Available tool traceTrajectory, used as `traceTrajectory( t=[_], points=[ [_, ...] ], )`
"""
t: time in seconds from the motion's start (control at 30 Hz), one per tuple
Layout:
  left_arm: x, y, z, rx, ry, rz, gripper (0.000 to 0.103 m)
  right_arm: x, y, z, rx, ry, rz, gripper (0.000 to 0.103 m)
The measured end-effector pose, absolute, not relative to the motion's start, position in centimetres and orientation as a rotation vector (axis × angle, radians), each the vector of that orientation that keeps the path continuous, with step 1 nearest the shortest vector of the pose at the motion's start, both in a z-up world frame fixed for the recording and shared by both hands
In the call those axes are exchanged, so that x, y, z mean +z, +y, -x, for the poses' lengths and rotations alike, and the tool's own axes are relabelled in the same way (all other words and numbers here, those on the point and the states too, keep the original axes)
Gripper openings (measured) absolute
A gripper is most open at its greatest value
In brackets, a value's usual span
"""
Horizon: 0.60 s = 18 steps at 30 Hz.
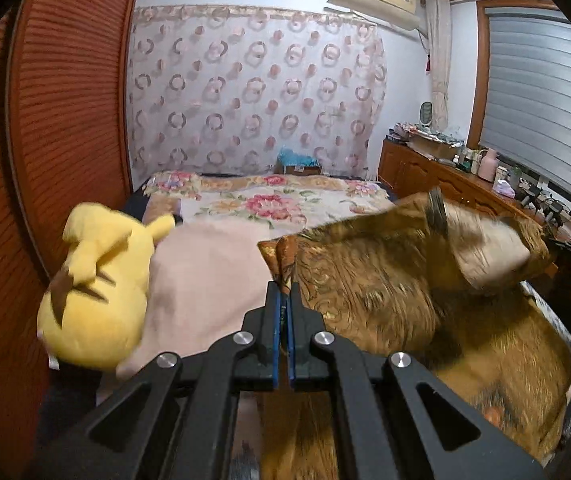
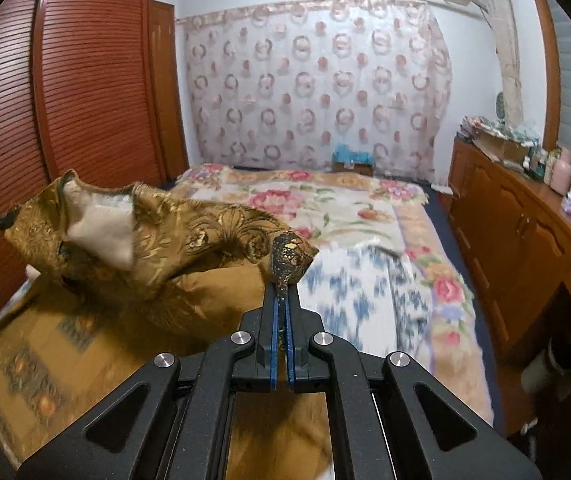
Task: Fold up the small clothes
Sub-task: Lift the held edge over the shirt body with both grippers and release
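Brocade garment [image 1: 389, 280] in gold-brown, pale-lined, hangs stretched in the air over the bed [image 2: 325, 208], filling the right wrist view from nine to twelve o'clock. It looks light and soft yet slick, so the hemmed corners are the surest hold. Left gripper [image 1: 284, 292] and right gripper [image 2: 283, 294] each have jaws pinching one.

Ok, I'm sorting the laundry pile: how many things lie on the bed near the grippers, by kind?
Gold garment, held by both grippers: 1
Yellow plush: 1
Blue-patterned cloth: 1
Pink cloth: 1
Total: 4
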State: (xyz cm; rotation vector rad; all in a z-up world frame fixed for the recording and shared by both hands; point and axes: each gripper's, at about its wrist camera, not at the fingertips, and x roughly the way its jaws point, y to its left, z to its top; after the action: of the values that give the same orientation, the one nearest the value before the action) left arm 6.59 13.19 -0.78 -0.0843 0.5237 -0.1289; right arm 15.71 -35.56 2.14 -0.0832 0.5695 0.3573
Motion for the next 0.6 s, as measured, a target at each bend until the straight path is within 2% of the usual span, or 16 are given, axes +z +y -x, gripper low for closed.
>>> traceTrajectory(
  t=[0.3,0.6],
  points=[
    [-3.8,12.4,-0.2,-0.156,0.565,0.113,0.000,-1.7,-37.0,-7.9,0.347,0.637,0.065,0.000],
    [-2.6,12.4,4.5,-0.166,0.557,0.107,0.001,-0.5,-37.6,-2.6,0.361,0.631,0.075,0.000]
  ],
)
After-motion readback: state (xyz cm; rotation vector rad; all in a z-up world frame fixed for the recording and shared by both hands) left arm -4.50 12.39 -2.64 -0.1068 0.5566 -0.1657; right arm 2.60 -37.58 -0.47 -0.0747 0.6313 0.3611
